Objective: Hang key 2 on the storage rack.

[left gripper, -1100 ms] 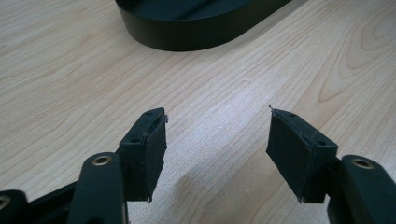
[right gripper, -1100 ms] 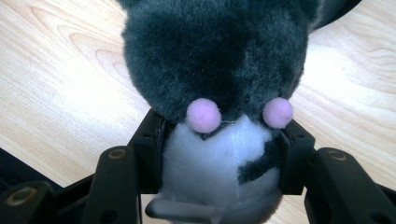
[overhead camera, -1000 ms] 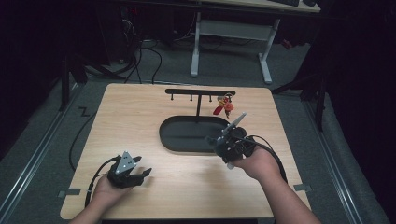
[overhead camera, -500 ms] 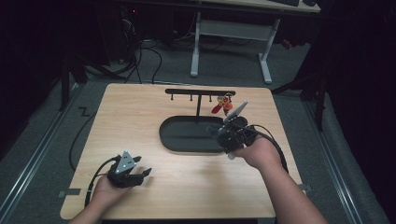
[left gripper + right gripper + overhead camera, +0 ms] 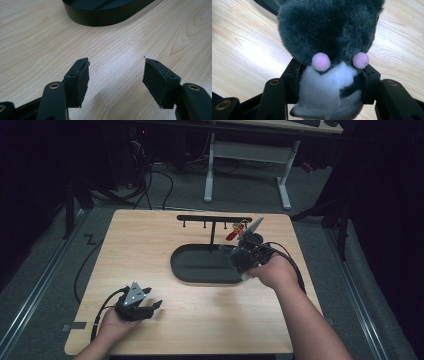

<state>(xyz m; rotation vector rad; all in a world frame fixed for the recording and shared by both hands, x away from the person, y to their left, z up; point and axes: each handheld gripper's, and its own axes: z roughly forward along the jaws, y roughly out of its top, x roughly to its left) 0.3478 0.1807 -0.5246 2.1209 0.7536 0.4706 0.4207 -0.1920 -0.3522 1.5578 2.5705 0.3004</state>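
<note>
My right gripper (image 5: 332, 75) is shut on a small plush toy (image 5: 329, 37) with dark grey fur, a white belly and two pink dots. In the high view the right gripper (image 5: 239, 255) holds the plush toy (image 5: 235, 256) above the right end of a black oval tray (image 5: 176, 266), just below a black hook rack (image 5: 212, 218). A red trinket (image 5: 233, 234) hangs from the rack's right side, close to the gripper. My left gripper (image 5: 154, 306) rests on the table near the front left, open, nothing between its jaws (image 5: 116, 75).
The tray's wall (image 5: 100, 17) lies ahead of the left gripper across bare wood. Table edges run close behind the rack and right of the right hand. Cables trail from both grippers. A white desk frame (image 5: 247, 152) stands on the floor beyond.
The right gripper has carried the plush toy away from the person and slightly up, from the tray's right rim toward the hook rack. The left gripper has stayed put.
</note>
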